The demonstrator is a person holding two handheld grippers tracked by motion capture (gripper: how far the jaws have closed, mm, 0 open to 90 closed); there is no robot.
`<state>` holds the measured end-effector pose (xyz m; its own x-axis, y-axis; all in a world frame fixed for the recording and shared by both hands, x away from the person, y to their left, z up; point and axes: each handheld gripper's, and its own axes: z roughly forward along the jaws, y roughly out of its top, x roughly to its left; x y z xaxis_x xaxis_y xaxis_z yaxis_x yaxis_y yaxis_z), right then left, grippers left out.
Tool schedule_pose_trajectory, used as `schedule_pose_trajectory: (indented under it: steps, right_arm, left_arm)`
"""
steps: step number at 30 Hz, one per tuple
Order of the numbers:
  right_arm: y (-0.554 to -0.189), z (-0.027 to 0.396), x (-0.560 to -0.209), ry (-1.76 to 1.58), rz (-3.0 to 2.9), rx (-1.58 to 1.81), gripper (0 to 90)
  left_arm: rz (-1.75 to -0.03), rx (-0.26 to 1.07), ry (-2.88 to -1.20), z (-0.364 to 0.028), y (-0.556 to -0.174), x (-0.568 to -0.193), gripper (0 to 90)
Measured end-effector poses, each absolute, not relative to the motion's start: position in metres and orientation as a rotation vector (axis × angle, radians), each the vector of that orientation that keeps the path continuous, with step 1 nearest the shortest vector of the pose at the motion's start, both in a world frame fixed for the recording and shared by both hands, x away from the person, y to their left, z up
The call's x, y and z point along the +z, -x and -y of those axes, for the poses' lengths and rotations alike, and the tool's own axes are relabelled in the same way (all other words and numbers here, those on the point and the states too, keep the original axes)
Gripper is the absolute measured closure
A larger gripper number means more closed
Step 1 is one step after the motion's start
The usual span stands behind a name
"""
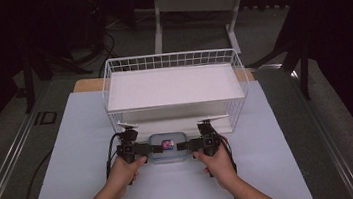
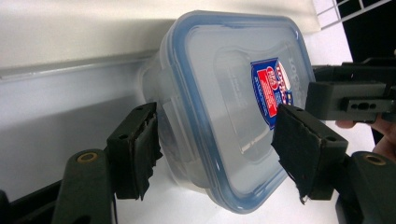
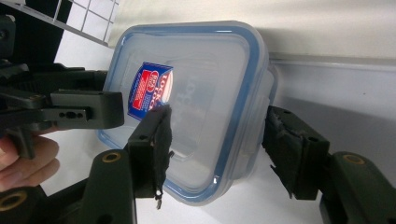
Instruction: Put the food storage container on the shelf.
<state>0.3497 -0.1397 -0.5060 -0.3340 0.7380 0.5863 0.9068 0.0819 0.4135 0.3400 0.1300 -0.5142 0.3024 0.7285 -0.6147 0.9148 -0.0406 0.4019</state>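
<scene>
A clear plastic container with a blue-rimmed lid and a red and blue label lies on the white mat, just in front of the wire basket. My left gripper comes in from its left end and my right gripper from its right end. In the left gripper view the container sits between the jaws of the left gripper, and both pads touch it. In the right gripper view the right gripper straddles the other end of the container, with its pads close to the lid and the base.
A white wire basket holding a white board stands right behind the container. The white mat covers the table. The legs of a white stand rise on the dark floor beyond.
</scene>
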Motion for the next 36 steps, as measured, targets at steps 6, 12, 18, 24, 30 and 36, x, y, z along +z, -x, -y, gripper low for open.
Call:
schedule_pose_trajectory:
  steps: [6, 12, 18, 24, 30, 36]
  right_arm:
    - [-0.347, 0.138, -0.502, 1.679, 2.141, -1.076, 48.4]
    - [-0.339, 0.137, -0.497, 1.681, 2.179, -1.082, 52.5]
    - [-0.333, 0.139, -0.493, 1.682, 2.206, -1.087, 56.5]
    - [-0.327, 0.141, -0.493, 1.687, 2.211, -1.109, 57.0]
    - [-0.327, 0.144, -0.489, 1.702, 2.211, -1.116, 57.0]
    - [-0.330, 0.149, -0.481, 1.730, 2.213, -1.143, 57.0]
  left_arm:
    - [-1.495, -0.325, -1.851, -0.128, -0.337, -0.510, 33.8]
    - [-1.535, -0.309, -1.867, -0.126, -0.330, -0.502, 39.5]
    - [-1.516, -0.271, -1.906, -0.125, -0.322, -0.495, 44.8]
    - [-1.526, -0.247, -1.883, -0.124, -0.315, -0.492, 46.2]
    - [-1.535, -0.247, -1.862, -0.121, -0.317, -0.488, 46.8]
    - [-1.516, -0.232, -1.827, -0.117, -0.327, -0.482, 47.0]
